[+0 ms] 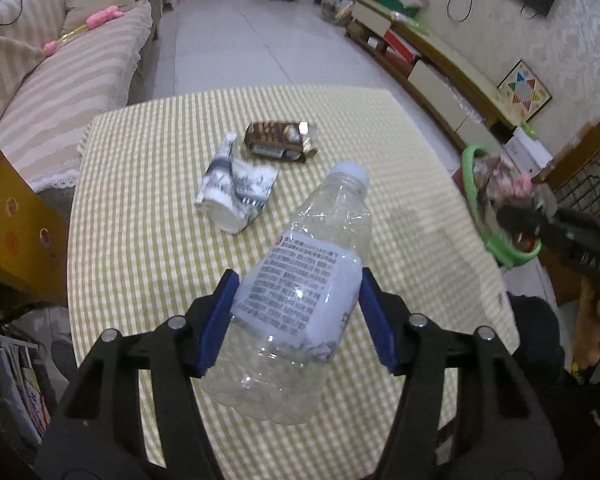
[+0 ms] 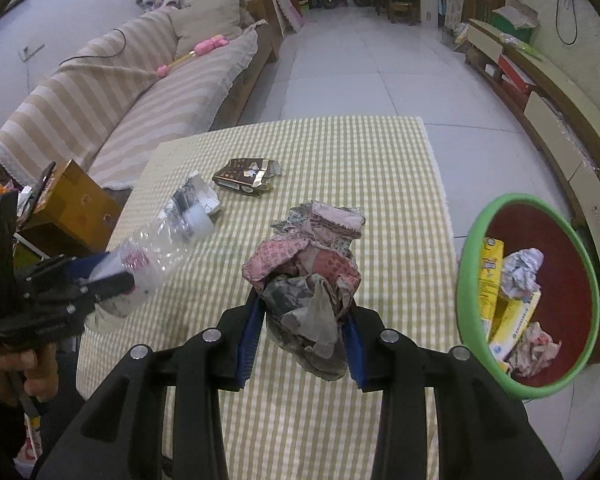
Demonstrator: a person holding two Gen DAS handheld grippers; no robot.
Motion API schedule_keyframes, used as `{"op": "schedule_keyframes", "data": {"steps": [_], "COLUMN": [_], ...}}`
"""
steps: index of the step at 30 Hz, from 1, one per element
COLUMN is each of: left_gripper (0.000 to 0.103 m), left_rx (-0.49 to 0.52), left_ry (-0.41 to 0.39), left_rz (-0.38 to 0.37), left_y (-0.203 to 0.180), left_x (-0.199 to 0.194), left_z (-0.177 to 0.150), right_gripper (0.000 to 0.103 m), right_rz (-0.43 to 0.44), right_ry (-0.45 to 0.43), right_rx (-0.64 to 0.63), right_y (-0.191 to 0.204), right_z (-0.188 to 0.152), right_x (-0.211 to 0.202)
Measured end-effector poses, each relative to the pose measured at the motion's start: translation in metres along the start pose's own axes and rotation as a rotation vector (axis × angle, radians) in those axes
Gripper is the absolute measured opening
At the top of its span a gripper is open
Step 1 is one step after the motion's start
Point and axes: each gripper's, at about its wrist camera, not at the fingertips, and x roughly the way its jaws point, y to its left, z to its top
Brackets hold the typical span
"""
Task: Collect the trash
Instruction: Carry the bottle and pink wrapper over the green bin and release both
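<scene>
My left gripper (image 1: pixel 296 312) is shut on a clear plastic bottle (image 1: pixel 300 292) with a white label and cap, held above the checked table (image 1: pixel 148 208). It also shows in the right wrist view (image 2: pixel 100 280) with the bottle (image 2: pixel 156 252). My right gripper (image 2: pixel 300 332) is shut on a crumpled newspaper wad (image 2: pixel 312 272), held over the table's right side near the green-rimmed bin (image 2: pixel 476 240). In the left wrist view the right gripper (image 1: pixel 520 216) and wad (image 1: pixel 508 184) are over the bin (image 1: pixel 470 168). A crushed paper cup (image 1: pixel 232 188) and a brown wrapper (image 1: pixel 280 140) lie on the table.
The bin holds a yellow carton (image 2: pixel 490 280) and crumpled papers. A striped sofa (image 2: pixel 120 92) runs along the left. A TV cabinet (image 2: pixel 552 92) runs along the right wall. A yellow box (image 1: pixel 8 220) stands at the table's left. Tiled floor (image 2: pixel 348 68) lies beyond the table.
</scene>
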Motion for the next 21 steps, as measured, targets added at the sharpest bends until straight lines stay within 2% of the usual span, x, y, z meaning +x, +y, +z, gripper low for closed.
{"op": "schedule_keyframes", "data": {"steps": [11,21], "left_gripper": [0.057,0.057], "left_rx": [0.029,0.076], "left_ry": [-0.044,-0.067], "left_rz": [-0.023,-0.053], "left_y": [-0.036,-0.078], "left_x": [-0.022,-0.025], "left_z": [0.009,0.029], "right_gripper": [0.035,0.035], "right_rz": [-0.004,-0.019], "right_ry": [-0.051,-0.096], "right_rx": [0.015,0.062], "right_y": [-0.015,-0.040], "right_z": [-0.010,-0.009], "right_x": [-0.036,-0.056]}}
